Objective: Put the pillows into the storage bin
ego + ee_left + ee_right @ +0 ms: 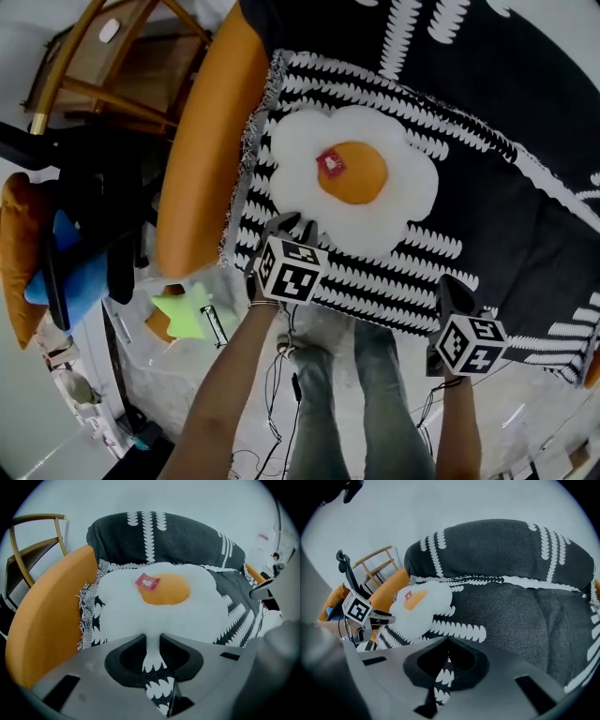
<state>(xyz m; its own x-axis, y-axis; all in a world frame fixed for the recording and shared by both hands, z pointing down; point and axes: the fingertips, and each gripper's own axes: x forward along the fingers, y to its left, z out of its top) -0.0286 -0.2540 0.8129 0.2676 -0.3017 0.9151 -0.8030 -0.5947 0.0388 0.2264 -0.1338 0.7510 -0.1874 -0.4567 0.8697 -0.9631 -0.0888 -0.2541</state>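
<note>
A fried-egg pillow [356, 178], white with an orange yolk and a small pink tag, lies on the black-and-white blanket [525, 225] that covers the sofa seat. My left gripper [294, 225] is at the pillow's near edge, its jaws closed to a narrow gap with the white edge pinched between them [152, 639]. My right gripper [452, 286] hovers over the blanket's front edge to the right, shut, with nothing held [447, 644]. A clear storage bin [150, 384] stands on the floor at the lower left, and a green star pillow [187, 314] lies in it.
The sofa's orange arm [202, 141] runs along the pillow's left side. A wooden chair [103, 66] stands behind it. A blue cushion [75, 277] and an orange cushion [19, 248] sit at the far left. The person's legs [356, 403] stand before the sofa.
</note>
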